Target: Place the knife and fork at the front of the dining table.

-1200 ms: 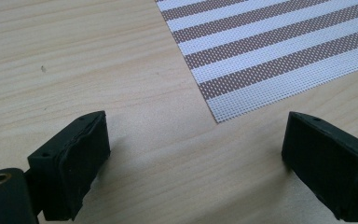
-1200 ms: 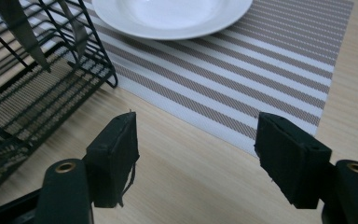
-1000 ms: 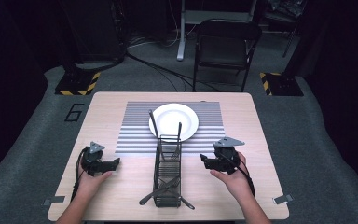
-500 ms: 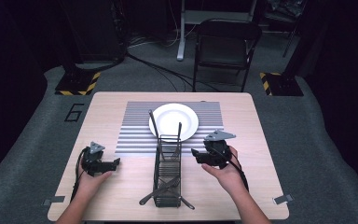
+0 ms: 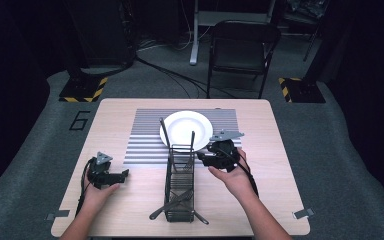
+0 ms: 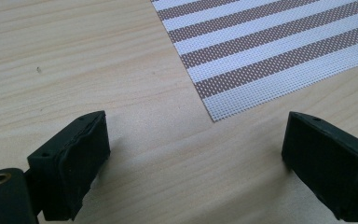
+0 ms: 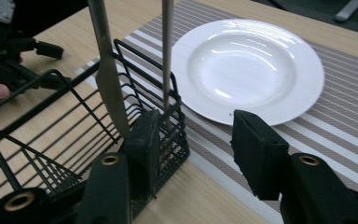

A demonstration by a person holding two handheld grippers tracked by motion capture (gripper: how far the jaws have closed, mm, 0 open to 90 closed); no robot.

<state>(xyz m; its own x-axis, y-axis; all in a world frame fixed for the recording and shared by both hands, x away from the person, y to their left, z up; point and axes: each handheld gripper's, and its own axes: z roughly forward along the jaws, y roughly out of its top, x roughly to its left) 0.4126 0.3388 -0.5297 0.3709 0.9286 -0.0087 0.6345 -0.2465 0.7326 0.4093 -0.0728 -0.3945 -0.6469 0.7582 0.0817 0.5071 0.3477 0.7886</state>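
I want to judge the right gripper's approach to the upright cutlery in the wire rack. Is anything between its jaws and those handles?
Nothing separate. The right gripper, jaws closing with nothing between them, sits beside the rack. The knife and thinner handle stand inside it, so only the rack's own wire wall lies between.

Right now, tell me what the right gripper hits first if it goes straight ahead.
Probably the wire rack's end corner: the right gripper has one finger already against it. The white plate lies further on.
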